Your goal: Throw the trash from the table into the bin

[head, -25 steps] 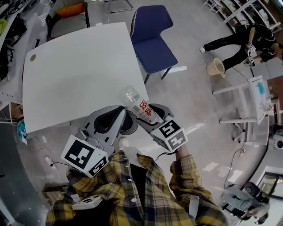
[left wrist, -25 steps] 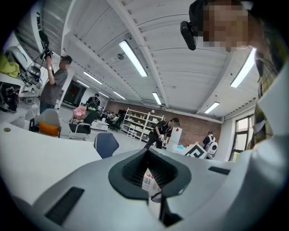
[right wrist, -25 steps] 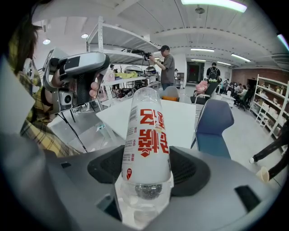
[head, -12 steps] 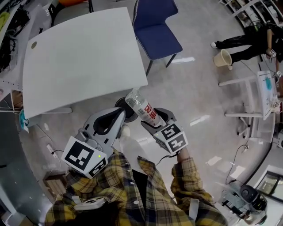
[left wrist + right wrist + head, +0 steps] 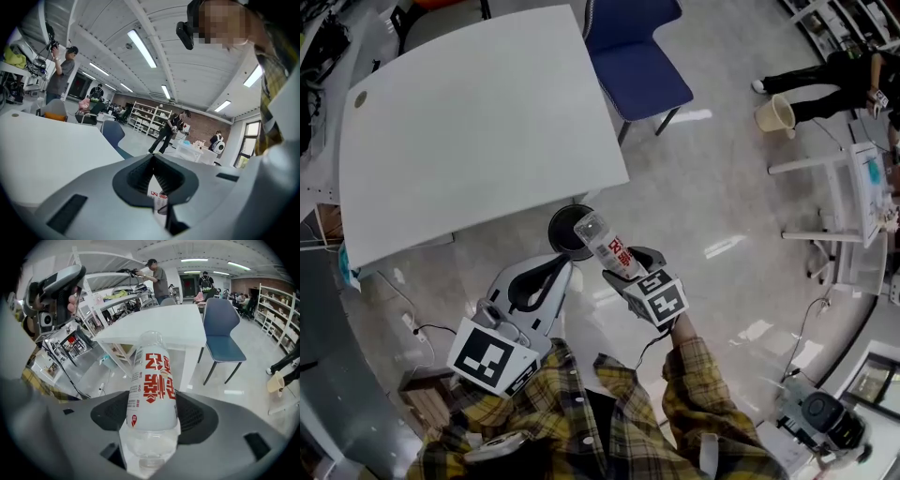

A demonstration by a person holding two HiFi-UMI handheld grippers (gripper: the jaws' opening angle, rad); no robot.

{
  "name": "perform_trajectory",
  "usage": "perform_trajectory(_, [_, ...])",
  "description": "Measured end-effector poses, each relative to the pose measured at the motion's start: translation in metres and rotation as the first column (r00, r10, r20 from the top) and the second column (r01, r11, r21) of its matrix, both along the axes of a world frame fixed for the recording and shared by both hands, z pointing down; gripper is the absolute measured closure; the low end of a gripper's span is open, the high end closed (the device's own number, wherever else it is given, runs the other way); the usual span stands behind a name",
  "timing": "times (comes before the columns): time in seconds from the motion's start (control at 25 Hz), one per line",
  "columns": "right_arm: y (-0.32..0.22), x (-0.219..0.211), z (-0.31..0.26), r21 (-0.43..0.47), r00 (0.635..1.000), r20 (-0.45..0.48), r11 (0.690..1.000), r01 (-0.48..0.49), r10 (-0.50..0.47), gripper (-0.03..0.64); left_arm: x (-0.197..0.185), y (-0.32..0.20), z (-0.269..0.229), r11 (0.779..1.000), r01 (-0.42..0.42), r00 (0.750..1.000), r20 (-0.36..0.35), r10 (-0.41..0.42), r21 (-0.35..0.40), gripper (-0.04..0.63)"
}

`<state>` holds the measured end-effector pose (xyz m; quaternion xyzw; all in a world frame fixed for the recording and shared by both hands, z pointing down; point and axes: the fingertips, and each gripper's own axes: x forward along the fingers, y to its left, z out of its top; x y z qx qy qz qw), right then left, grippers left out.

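Note:
A clear plastic bottle (image 5: 607,247) with a white label and red print is clamped in my right gripper (image 5: 622,269), its base pointing away from me. In the right gripper view the bottle (image 5: 151,380) stands up between the jaws of the right gripper (image 5: 152,416). A round black bin (image 5: 562,230) stands on the floor beside the white table (image 5: 469,122), and the bottle's far end hangs over its right rim. My left gripper (image 5: 553,277) is shut and empty, just left of the bottle and near the bin.
A blue chair (image 5: 642,56) stands at the table's far right corner. A person (image 5: 834,70), a beige bucket (image 5: 775,114) and a white rack (image 5: 848,202) are at the right. Cables (image 5: 417,328) lie on the floor at the left.
The bottle and both grippers have drawn back from the table's edge. The bin, earlier mostly hidden under the grippers, now shows beneath the bottle's far end.

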<state>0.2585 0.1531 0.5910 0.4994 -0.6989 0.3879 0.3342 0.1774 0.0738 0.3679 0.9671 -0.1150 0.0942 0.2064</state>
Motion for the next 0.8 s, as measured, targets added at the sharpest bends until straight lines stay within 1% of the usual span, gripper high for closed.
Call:
perform_trajectory(0.2, [-0.012,0.001,0.067,-0.063,0.999,-0.042,0.998,-0.008,0.005,0.318,-0.017,-0.016,0.049,0.999,0.03,1.0,0.009,-0.03,-0.022,0.588])
perform_trajectory(0.36, [-0.018,0.004,0.125,-0.106,0.997,-0.071,0.994,0.001,-0.009,0.318,-0.026,-0.022,0.095,0.998,0.052,0.999,0.011,-0.051,-0.04,0.588])
perform_trajectory(0.56, [-0.021,0.004,0.206,-0.168,0.996,-0.082,0.986,0.017,-0.031,0.316,-0.029,-0.024,0.153,0.996,0.076,0.997,0.019,-0.075,-0.054,0.588])
perform_trajectory(0.68, [-0.02,0.003,0.264,-0.225,0.996,-0.081,0.974,0.017,-0.036,0.316,-0.031,-0.023,0.187,0.995,0.079,0.997,0.027,-0.078,-0.056,0.588])
perform_trajectory(0.8, [-0.02,0.002,0.321,-0.28,0.998,-0.063,0.96,0.002,-0.02,0.316,-0.035,-0.019,0.222,0.993,0.097,0.995,0.04,-0.094,-0.072,0.588])
